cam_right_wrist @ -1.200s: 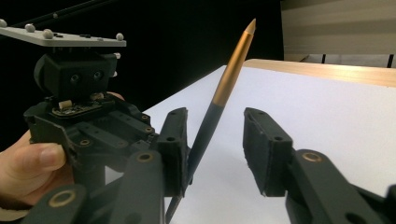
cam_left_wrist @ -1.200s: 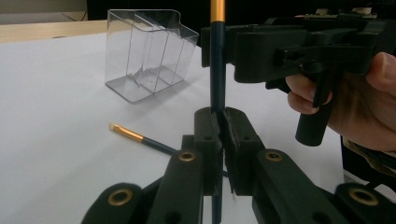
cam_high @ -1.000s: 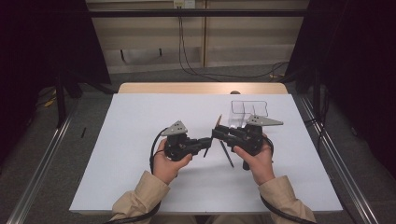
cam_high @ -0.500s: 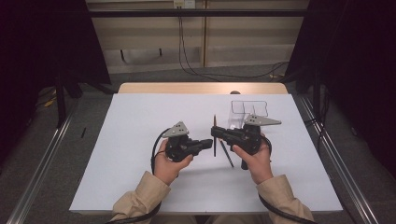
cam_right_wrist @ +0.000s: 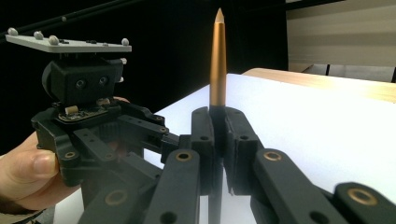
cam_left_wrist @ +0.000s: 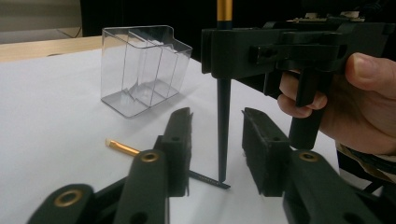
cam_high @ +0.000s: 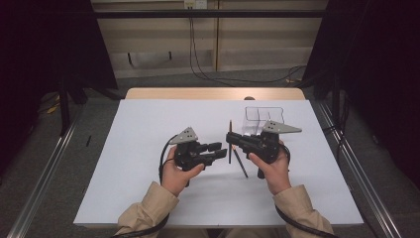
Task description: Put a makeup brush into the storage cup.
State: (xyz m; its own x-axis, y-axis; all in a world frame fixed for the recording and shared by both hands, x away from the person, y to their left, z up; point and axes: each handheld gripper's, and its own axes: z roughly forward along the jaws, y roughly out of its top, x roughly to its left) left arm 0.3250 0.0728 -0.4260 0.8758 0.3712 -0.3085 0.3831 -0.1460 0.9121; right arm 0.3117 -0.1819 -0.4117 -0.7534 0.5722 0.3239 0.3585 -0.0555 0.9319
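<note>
My sleeves come in at the bottom of the high view, one claw in each hand, both low centre of frame over the white tabletop [cam_high: 129, 163].

Left claw [cam_high: 216, 151]: released. Jaws have just been opening. In the left gripper view they stand apart at the bottom of the frame, and the upright brush [cam_left_wrist: 223, 116] rises in the gap between them, with no pad touching it. Its dark lower end comes down to the sheet between the jaws.

Right claw [cam_high: 232, 139]: clenched on the upright brush, just right of the left claw in the high view. The right gripper view shows both jaws pressed against the dark shaft at centre frame, with the gold end [cam_right_wrist: 217, 60] pointing straight up above them. The left gripper view shows the same grip from the other side, at upper right of frame, with my fingers [cam_left_wrist: 359, 93] around the handle.

A second brush [cam_high: 240, 161] lies flat on the tabletop under the right claw, slanting toward lower right in the high view. In the left gripper view its gold end [cam_left_wrist: 120, 148] shows at left of centre, and its dark part passes behind the left jaw.

Farther back, a clear tray [cam_high: 265, 119] with dividers stands on the tabletop, upper right of centre in the high view and apart from both claws.
</note>
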